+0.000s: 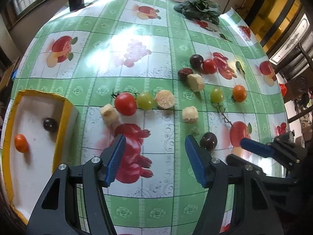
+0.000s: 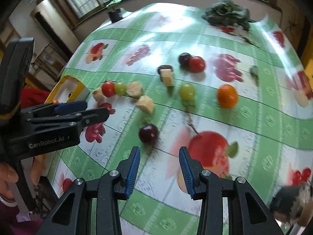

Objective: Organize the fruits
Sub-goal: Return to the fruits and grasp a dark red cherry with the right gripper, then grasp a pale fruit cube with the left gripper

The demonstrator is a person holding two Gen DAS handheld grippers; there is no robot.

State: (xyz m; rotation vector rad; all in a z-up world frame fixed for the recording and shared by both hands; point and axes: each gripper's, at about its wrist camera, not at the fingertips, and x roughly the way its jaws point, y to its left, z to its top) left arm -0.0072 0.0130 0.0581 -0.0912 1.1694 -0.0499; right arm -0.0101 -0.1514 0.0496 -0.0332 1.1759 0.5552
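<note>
Loose fruit lies on the green checked tablecloth (image 1: 109,146): a red tomato (image 1: 125,103), green grapes (image 1: 145,100), several pale cut pieces (image 1: 164,99), an orange (image 1: 239,93) and a dark plum (image 1: 208,141). My left gripper (image 1: 155,139) is open over the cloth with nothing between its fingers, and the plum sits just right of its right finger. My right gripper (image 2: 159,149) is open and empty too. The same plum (image 2: 148,134) lies just beyond its left fingertip. A yellow-rimmed white tray (image 1: 39,95) at the left holds a small orange fruit (image 1: 21,143) and a dark grape (image 1: 50,124).
A dark leafy vegetable (image 1: 197,5) lies at the table's far edge, and a black box (image 1: 76,1) stands at the far left. Another plum (image 1: 196,60), a tomato (image 1: 209,66) and a dark red date (image 1: 184,72) lie further back. A hand (image 2: 7,178) holds the left gripper (image 2: 95,109).
</note>
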